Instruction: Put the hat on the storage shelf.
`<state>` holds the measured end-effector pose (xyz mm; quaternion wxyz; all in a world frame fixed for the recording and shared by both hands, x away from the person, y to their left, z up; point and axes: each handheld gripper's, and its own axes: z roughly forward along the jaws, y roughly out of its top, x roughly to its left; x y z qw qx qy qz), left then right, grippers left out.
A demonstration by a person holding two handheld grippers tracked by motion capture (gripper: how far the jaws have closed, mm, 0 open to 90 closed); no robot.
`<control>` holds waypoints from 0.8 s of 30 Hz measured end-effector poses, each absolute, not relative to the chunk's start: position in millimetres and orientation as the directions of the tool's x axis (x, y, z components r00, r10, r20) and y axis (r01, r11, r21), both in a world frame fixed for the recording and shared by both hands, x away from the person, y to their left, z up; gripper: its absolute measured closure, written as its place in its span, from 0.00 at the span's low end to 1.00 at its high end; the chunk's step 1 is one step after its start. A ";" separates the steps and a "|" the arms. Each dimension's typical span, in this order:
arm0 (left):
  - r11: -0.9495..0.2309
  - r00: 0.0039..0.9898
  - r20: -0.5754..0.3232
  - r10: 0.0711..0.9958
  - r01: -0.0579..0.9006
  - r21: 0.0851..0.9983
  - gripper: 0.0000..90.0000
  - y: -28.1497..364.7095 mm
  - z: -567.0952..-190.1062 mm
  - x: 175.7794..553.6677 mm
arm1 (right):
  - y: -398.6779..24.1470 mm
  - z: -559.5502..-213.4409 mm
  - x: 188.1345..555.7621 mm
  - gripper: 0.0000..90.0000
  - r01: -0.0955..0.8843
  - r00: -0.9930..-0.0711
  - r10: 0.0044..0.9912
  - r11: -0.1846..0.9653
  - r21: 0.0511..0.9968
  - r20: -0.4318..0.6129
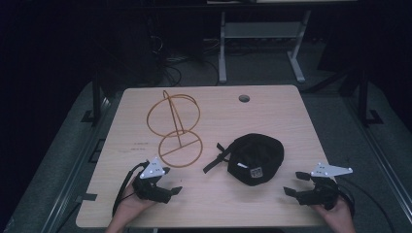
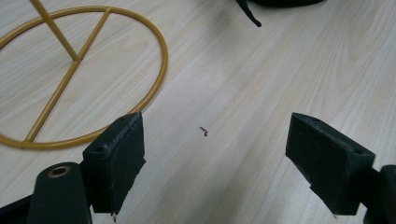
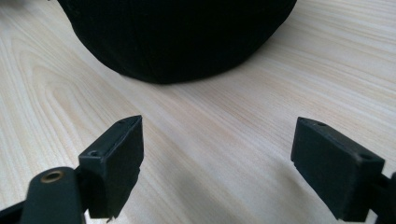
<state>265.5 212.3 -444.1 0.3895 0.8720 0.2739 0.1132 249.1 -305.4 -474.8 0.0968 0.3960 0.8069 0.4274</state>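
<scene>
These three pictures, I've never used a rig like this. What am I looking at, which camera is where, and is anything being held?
A person sits at a wooden table with a hand-held two-jaw gripper in each hand. The high view looks down from above: the left gripper is at lower left, the right gripper at lower right. The other two pictures come from cameras riding on each gripper, looking along its black jaws. On the table lie a gold wire stand with two rings and a black cap with a strap. The left gripper faces the stand's base ring, the right faces the cap. Both stand open over bare wood; nothing is held.
</scene>
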 end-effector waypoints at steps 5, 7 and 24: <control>-0.556 0.830 -0.008 0.558 0.381 0.739 0.21 209.4 -443.3 264.8 | -307.2 -476.1 249.9 0.18 0.560 -0.669 0.715 0.305 0.771 0.203; -0.556 0.834 -0.008 0.552 0.375 0.742 0.21 208.7 -443.2 262.5 | -307.4 -473.5 248.6 0.18 0.557 -0.665 0.716 0.286 0.779 0.213; -0.535 0.875 -0.075 0.478 0.358 0.766 0.20 174.1 -421.9 257.9 | -312.1 -471.7 246.8 0.17 0.564 -0.636 0.736 0.238 0.790 0.232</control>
